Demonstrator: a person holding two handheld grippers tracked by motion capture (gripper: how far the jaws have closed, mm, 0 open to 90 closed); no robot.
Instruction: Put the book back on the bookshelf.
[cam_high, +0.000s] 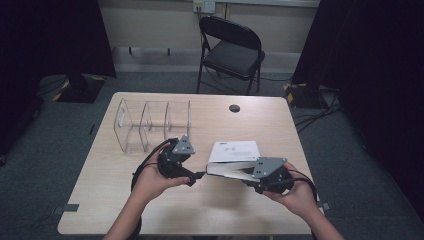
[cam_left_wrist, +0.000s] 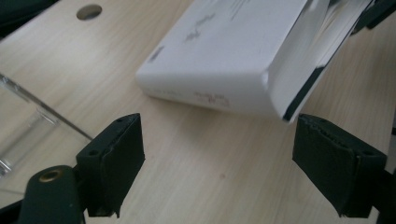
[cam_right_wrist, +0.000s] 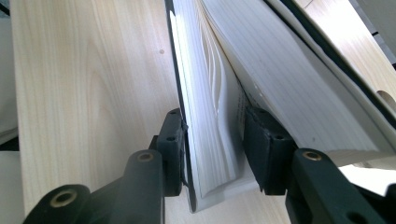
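Note:
A thick white book (cam_high: 234, 151) with a dark cover edge lies on the wooden table (cam_high: 200, 210), right of centre. My right gripper (cam_high: 246, 176) is shut on it from its near edge. In the right gripper view the gripper (cam_right_wrist: 212, 140) clamps one cover and a wad of pages (cam_right_wrist: 210, 116), while the rest of the pages (cam_right_wrist: 289, 79) fan away to the right. My left gripper (cam_high: 197, 176) is open just left of the book. In its own view the gripper (cam_left_wrist: 217, 163) has bare table between the jaws, with the book's corner (cam_left_wrist: 224, 51) just beyond them.
A clear plastic divider rack (cam_high: 150, 122) stands at the table's back left, and its edge (cam_left_wrist: 23, 126) is close to my left jaw. A round cable hole (cam_high: 234, 108) is behind the book. A black folding chair (cam_high: 232, 50) stands beyond the table.

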